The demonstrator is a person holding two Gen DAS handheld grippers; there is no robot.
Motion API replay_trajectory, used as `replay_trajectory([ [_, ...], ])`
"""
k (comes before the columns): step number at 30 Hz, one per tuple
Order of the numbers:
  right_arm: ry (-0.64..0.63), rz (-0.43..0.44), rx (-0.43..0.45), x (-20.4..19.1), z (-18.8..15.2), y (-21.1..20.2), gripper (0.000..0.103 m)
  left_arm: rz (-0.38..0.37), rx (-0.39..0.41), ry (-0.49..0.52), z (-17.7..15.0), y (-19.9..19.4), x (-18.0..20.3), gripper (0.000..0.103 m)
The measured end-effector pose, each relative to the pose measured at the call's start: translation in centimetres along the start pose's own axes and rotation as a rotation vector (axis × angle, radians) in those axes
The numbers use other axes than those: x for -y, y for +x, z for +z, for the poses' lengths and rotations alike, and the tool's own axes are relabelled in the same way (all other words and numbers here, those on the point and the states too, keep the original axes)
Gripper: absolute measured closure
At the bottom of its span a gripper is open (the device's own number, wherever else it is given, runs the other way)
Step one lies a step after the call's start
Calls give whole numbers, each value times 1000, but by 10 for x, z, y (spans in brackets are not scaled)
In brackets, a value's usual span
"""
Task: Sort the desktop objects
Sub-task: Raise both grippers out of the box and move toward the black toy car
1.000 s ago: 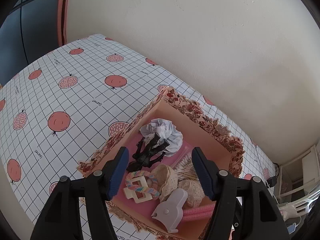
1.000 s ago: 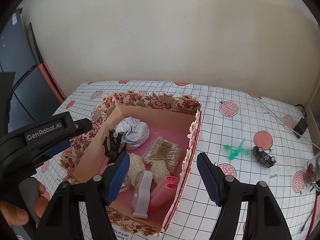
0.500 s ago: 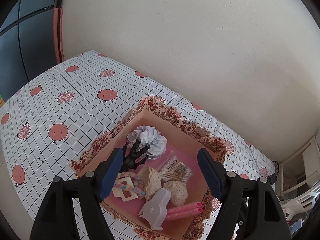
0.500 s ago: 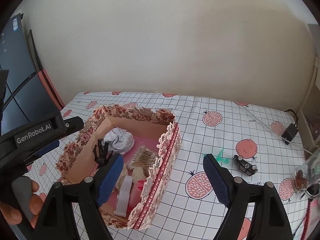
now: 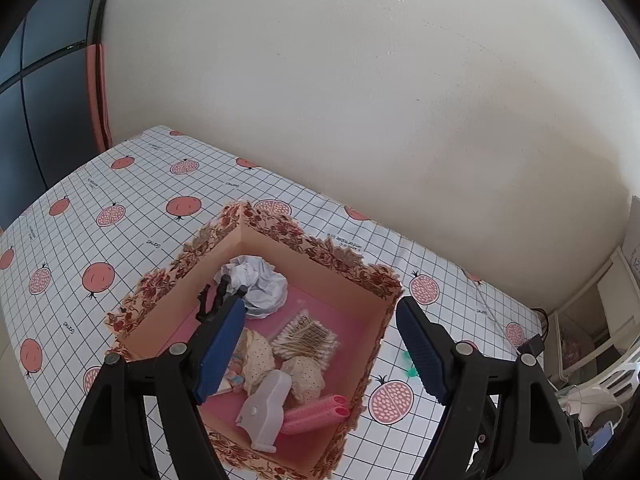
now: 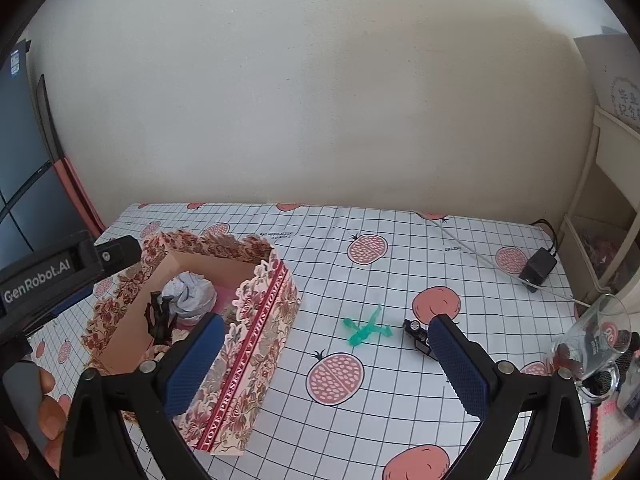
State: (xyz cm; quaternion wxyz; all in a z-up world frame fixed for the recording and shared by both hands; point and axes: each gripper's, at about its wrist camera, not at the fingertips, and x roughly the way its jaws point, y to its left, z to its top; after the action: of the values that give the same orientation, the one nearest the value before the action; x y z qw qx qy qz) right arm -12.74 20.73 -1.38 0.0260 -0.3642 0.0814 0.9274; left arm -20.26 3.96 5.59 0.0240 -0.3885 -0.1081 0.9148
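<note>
A floral cardboard box (image 5: 352, 268) stands open on the pomegranate-print tablecloth. It holds crumpled white paper (image 5: 260, 284), a black figure (image 5: 212, 300), a bag of cotton swabs (image 5: 306, 336), pink hair rollers (image 5: 320, 414) and a pale plastic clip (image 5: 266, 404). My left gripper (image 5: 320, 308) hovers open above the box with nothing between its pads. My right gripper (image 6: 326, 322) is to the right of the box (image 6: 256, 320), its jaws opening and empty. Beyond it lie a green toy figure (image 6: 366, 330) and a small black toy car (image 6: 418, 334).
A glass mug (image 6: 596, 340) stands at the table's right edge. A black power adapter (image 6: 538, 266) with its cable lies at the back right. The wall runs along the table's far side. A hand (image 6: 48, 420) holding the left gripper shows at the lower left.
Both grippers drew back and up from the box and spread their jaws wider. The right one swung rightward, so the green figure and car now lie ahead of it.
</note>
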Motion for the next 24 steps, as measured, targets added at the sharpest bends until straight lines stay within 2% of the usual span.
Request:
replay_trajectory([
  [8, 47, -51, 9, 49, -1, -2, 0, -42, 33, 90, -14, -6, 42, 24],
  [16, 96, -56, 40, 86, 0, -8, 0, -93, 39, 205, -34, 1, 87, 24],
  [20, 66, -97, 28, 98, -5, -1, 0, -143, 23, 257, -47, 12, 105, 23],
  [24, 99, -103, -1, 117, -10, 12, 0, -181, -4, 289, -54, 27, 115, 23],
])
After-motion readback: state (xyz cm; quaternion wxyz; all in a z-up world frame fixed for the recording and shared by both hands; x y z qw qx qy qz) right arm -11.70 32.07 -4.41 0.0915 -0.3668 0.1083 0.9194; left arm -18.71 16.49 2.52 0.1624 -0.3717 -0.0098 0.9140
